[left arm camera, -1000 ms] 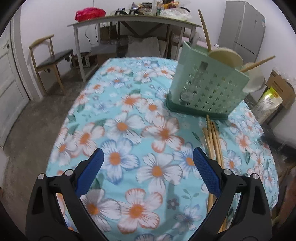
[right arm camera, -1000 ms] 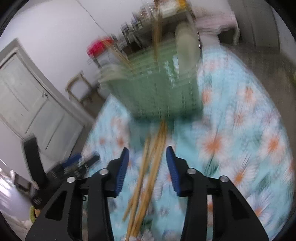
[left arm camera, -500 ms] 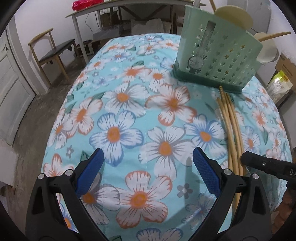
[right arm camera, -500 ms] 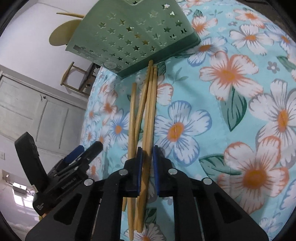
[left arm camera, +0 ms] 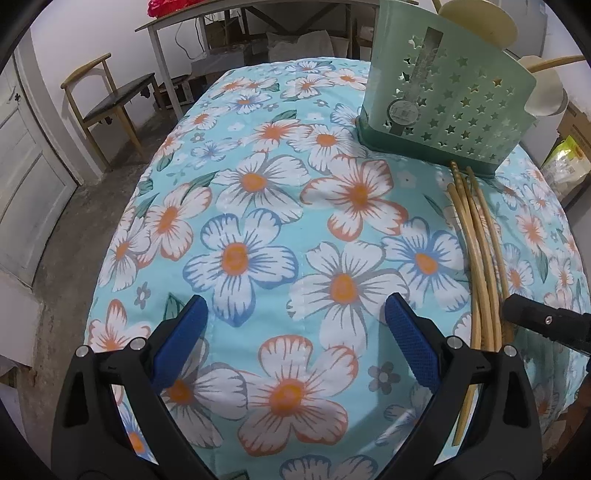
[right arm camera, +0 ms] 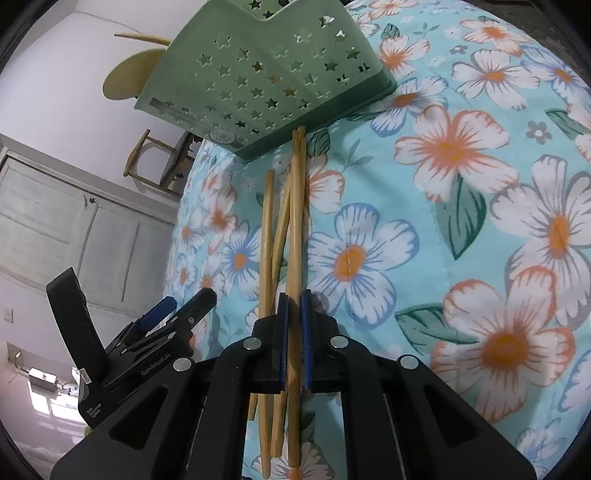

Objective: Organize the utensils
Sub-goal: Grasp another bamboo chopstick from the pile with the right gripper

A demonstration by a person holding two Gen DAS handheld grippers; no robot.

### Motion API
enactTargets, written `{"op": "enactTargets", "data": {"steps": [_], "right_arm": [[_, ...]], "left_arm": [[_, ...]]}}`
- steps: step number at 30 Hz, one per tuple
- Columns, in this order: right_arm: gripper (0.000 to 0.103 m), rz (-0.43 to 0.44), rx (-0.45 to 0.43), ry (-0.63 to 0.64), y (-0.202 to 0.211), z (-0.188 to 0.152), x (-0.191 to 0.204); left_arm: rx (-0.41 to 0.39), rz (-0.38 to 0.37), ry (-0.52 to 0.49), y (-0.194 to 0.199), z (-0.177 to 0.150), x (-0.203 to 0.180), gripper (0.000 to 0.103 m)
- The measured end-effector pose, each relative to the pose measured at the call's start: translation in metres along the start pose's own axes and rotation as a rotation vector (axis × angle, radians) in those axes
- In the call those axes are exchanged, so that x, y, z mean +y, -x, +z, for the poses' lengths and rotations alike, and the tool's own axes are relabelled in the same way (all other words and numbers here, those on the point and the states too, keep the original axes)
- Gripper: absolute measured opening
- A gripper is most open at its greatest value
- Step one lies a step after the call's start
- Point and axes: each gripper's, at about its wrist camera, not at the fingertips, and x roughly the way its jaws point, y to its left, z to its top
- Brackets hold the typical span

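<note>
Several bamboo chopsticks (right arm camera: 291, 221) lie in a bundle on the floral tablecloth, tips toward a green star-perforated utensil basket (right arm camera: 266, 74). My right gripper (right arm camera: 293, 314) is shut on one chopstick of the bundle, low over the cloth. In the left wrist view the chopsticks (left arm camera: 480, 251) lie to the right, below the basket (left arm camera: 447, 107), which holds wooden spoons (left arm camera: 480, 22). My left gripper (left arm camera: 295, 325) is open and empty above the cloth, left of the chopsticks. The right gripper's finger shows in the left wrist view (left arm camera: 539, 321).
The floral tablecloth (left arm camera: 258, 206) covers the table. A wooden chair (left arm camera: 107, 99) and a door (left arm camera: 22, 177) stand to the left. A cluttered table (left arm camera: 258, 22) is behind. The left gripper shows in the right wrist view (right arm camera: 162, 325).
My right gripper came down over the chopstick bundle and closed from wide open onto one chopstick. The left gripper tilted down and moved slightly closer to the table, still open.
</note>
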Motion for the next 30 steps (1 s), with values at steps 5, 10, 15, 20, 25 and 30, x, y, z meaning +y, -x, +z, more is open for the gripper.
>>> {"op": "enactTargets", "data": {"steps": [5,10,15,20,25,30], "right_arm": [[0.007,-0.031,-0.014,-0.004,0.007,0.002,-0.003],[0.007,-0.075,-0.029,-0.001,0.014,0.003,-0.007],[0.007,-0.118,-0.033,0.008,0.016,0.003,-0.011],[0.007,-0.136,-0.031,0.019,0.014,0.002,-0.011],[0.007,-0.142,-0.029,0.022,0.012,0.002,-0.011],[0.007,-0.143,-0.027,0.021,0.01,0.002,-0.01]], "left_arm": [[0.002,0.001,0.001,0.0,0.0,0.0,0.093],[0.001,0.004,-0.001,-0.001,0.0,0.0,0.093],[0.001,0.006,-0.003,-0.001,0.0,0.0,0.093],[0.001,0.006,-0.004,-0.002,0.0,0.0,0.093],[-0.002,0.005,-0.003,-0.002,0.0,0.0,0.093],[-0.08,-0.096,0.009,0.01,0.003,0.004,0.093]]}}
